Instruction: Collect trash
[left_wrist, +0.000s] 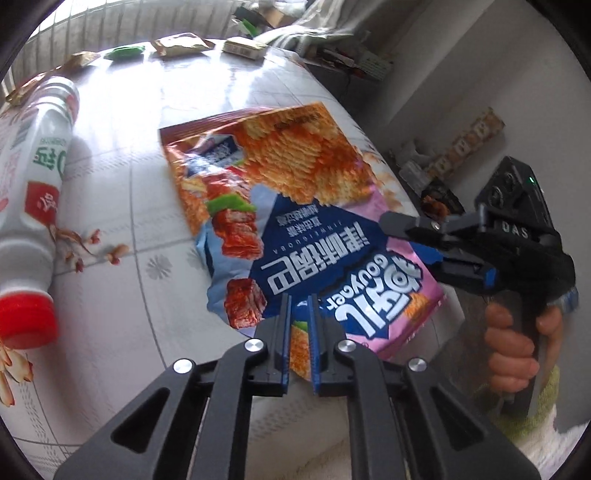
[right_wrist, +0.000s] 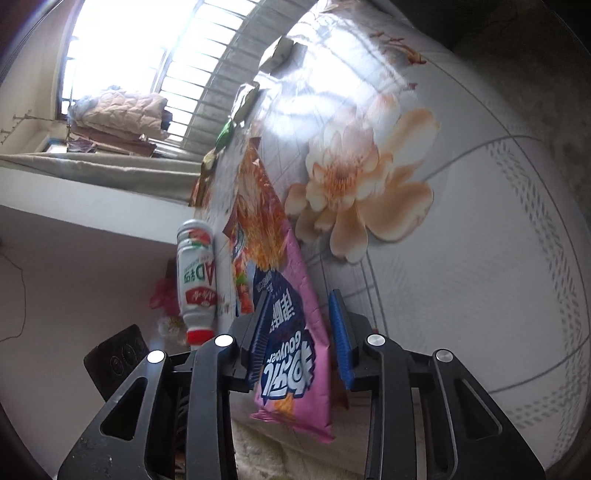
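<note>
A large snack bag (left_wrist: 295, 192), orange, blue and pink, lies flat on the flowered table (left_wrist: 122, 184). My left gripper (left_wrist: 299, 299) has its narrow jaws shut on the bag's near edge. My right gripper (left_wrist: 410, 243), held by a hand (left_wrist: 513, 343), comes in from the right with the bag's pink side edge between its fingers. In the right wrist view the bag (right_wrist: 266, 236) stands between the jaws of the right gripper (right_wrist: 299, 295). One pad lies against the bag, the other stays a little off it. A white bottle (left_wrist: 40, 166) with a red cap lies left of the bag.
Small wrappers (left_wrist: 181, 44), a green packet (left_wrist: 123, 51) and a small box (left_wrist: 243, 48) sit along the table's far edge by the window rail. The bottle (right_wrist: 195, 273) lies close beside the bag. The table (right_wrist: 480, 258) drops off at the right, with clutter on the floor beyond.
</note>
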